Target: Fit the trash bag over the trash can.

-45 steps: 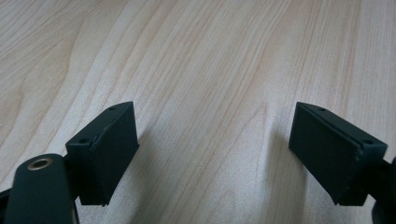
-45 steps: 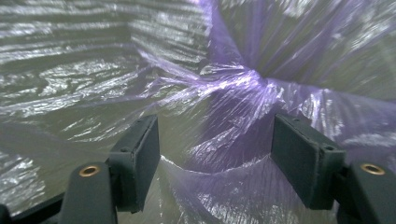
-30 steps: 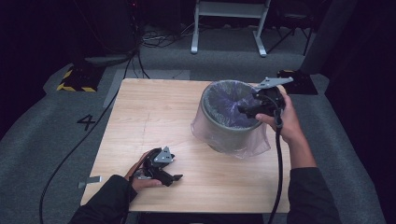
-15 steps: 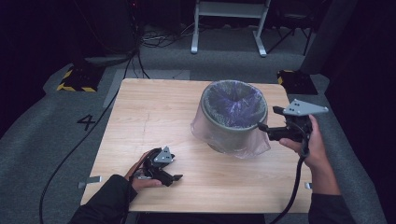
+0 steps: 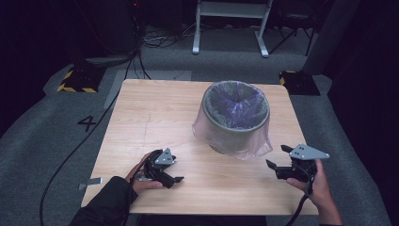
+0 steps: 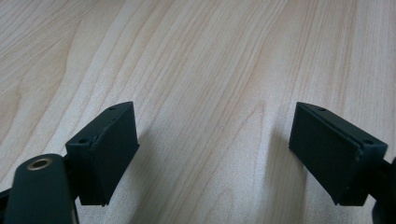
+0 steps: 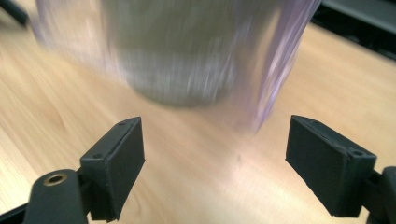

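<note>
A grey bin (image 5: 235, 129) lined with a thin purple plastic bag (image 5: 235, 106) stands on the wooden table (image 5: 155, 113), right of centre. My right gripper (image 5: 276, 157) hovers low over the table's front right corner, just right of the bin, open and empty. In the right gripper view the blurred bin (image 7: 182, 51) and the hanging bag skirt (image 7: 275, 60) fill the space ahead of the wide jaws. My left gripper (image 5: 176, 176) rests on the table near the front left, open with nothing between its pads (image 6: 109, 149); bare wood lies under them.
The table's right edge (image 5: 308, 155) runs close beside my right hand. Dark grey floor surrounds the table, with cables (image 5: 94, 127) at the left, a black and yellow striped block (image 5: 77, 80) and a white metal stand (image 5: 230, 23) behind.
My right gripper has left the bin's rim, moving down and toward the front right corner of the table. The left gripper has stayed put.
</note>
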The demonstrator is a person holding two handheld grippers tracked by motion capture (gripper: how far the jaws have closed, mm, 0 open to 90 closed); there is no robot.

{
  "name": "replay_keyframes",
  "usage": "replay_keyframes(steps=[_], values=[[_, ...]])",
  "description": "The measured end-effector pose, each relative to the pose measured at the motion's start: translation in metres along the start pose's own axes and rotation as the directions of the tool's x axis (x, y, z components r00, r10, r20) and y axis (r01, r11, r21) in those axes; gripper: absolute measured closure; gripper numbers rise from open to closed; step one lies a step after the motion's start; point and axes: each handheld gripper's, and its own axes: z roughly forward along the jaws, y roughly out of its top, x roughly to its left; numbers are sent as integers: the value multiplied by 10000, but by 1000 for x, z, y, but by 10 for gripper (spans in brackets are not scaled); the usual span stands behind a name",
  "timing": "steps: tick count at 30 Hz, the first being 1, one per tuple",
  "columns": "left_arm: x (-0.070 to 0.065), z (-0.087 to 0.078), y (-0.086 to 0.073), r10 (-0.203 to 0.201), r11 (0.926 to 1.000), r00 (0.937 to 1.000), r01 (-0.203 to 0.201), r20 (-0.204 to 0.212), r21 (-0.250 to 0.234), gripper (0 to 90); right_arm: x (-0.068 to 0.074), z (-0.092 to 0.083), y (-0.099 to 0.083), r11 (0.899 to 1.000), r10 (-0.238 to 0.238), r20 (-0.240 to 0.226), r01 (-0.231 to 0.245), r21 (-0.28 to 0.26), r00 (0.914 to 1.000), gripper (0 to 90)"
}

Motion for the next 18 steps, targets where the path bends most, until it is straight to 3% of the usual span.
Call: replay_keyframes(steps=[7,15,18], values=[[0,0,0,17,10000,10000,-17,2,-5,150,4,20,-35,9955,162,-173,-145,934,9997,193],[0,0,0,14,10000,10000,-14,6,1,150,5,32,-61,9881,606,-377,-546,1441,9974,189],[0,0,0,23,10000,10000,-23,11,3,150,3,31,-67,9877,1080,-499,-1014,1187,9929,184]])
